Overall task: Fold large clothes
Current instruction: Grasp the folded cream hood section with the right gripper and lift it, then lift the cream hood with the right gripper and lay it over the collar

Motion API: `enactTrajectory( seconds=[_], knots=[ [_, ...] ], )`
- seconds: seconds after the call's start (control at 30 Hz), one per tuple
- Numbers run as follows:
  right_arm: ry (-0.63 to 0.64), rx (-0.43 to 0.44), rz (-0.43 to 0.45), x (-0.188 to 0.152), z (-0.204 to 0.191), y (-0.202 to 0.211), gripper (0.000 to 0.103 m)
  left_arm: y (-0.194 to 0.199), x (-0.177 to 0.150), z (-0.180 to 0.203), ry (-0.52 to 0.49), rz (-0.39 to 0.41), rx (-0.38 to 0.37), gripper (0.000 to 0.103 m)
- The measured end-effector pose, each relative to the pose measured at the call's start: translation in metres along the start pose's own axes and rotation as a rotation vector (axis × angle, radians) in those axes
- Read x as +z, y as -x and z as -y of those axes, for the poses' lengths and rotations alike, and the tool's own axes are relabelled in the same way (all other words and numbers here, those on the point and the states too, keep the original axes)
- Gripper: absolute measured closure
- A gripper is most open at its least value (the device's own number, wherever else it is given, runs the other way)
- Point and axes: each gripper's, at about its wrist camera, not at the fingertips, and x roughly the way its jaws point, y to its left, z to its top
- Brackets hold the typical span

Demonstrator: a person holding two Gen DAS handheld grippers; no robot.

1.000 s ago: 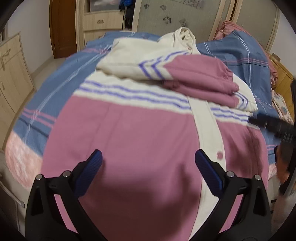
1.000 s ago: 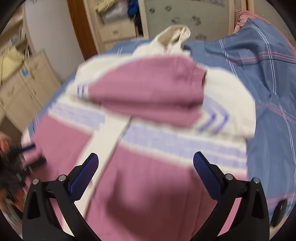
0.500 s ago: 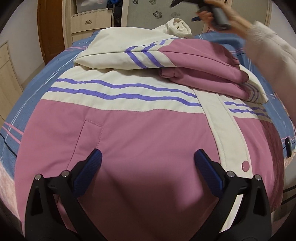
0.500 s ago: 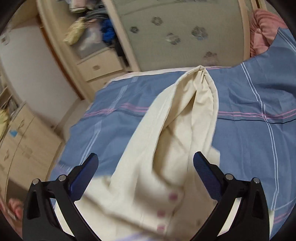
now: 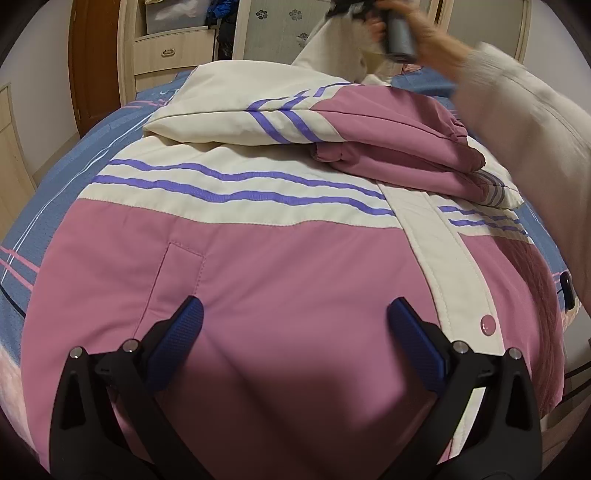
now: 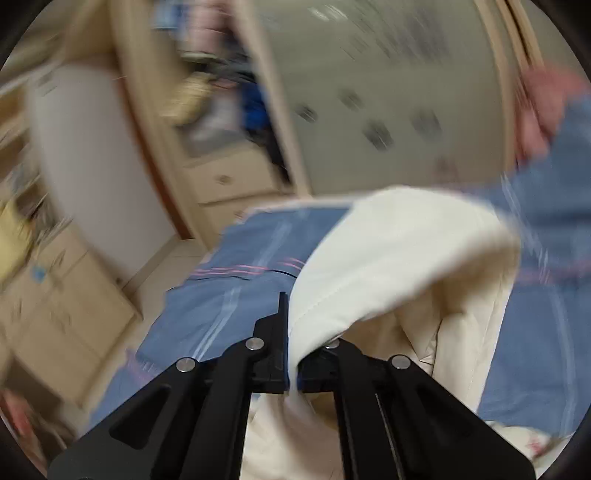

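Pink and cream jacket (image 5: 280,266) spread across the blue plaid bed (image 5: 74,155), filling the centre of the left wrist view, sleeves folded over its chest toward the upper right. Left gripper (image 5: 295,325) at the bottom of the frame, jaws spread wide above the pink hem, pinching nothing. Right gripper (image 6: 291,354) at lower centre of its own blurred view, jaws pressed together on the cream hood (image 6: 399,258), lifted off the bed; same hood at top centre of the left view, hand (image 5: 413,22) beside it
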Motion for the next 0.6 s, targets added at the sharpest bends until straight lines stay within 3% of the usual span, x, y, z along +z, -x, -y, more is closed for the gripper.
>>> enactTrajectory(
  seconds=[0.1,0.13,0.17,0.2,0.23,0.27,0.33,0.4,0.5,0.57,0.6],
  knots=[
    [0.212,0.078,0.034,-0.059,-0.061,0.099,0.099,0.001,0.000,-0.002,0.017,0.005,-0.009,0.002],
    [0.274,0.083,0.015,-0.087,-0.077,0.125,0.096,0.001,-0.001,-0.002,0.019,0.007,-0.008,0.002],
    [0.315,0.084,-0.008,-0.116,-0.086,0.145,0.087,0.001,0.000,-0.001,0.018,0.008,-0.004,0.002],
    [0.349,0.090,-0.041,-0.140,-0.094,0.159,0.076,0.001,-0.001,0.001,0.017,0.008,0.002,0.002],
    [0.381,0.118,-0.088,-0.170,-0.101,0.173,0.043,0.001,0.000,0.001,0.014,0.008,0.007,0.002],
    [0.406,0.126,-0.120,-0.189,-0.106,0.182,0.018,0.001,0.000,0.001,0.014,0.007,0.010,0.002],
    [0.544,0.059,-0.133,-0.233,-0.117,0.211,0.016,0.001,0.000,0.001,0.020,0.007,0.005,0.002],
    [0.621,-0.029,-0.085,-0.250,-0.119,0.236,0.016,0.001,-0.002,0.000,0.020,0.011,0.001,0.002],
    [0.518,-0.037,-0.010,-0.232,-0.094,0.276,0.012,0.001,-0.003,0.002,0.011,0.016,0.014,0.002],
    [0.424,-0.109,0.075,-0.210,-0.065,0.290,0.001,0.001,-0.003,0.002,0.012,0.019,0.019,0.002],
    [0.383,-0.157,0.101,-0.201,-0.052,0.291,0.001,0.001,-0.004,0.002,0.014,0.020,0.019,0.002]
  ],
)
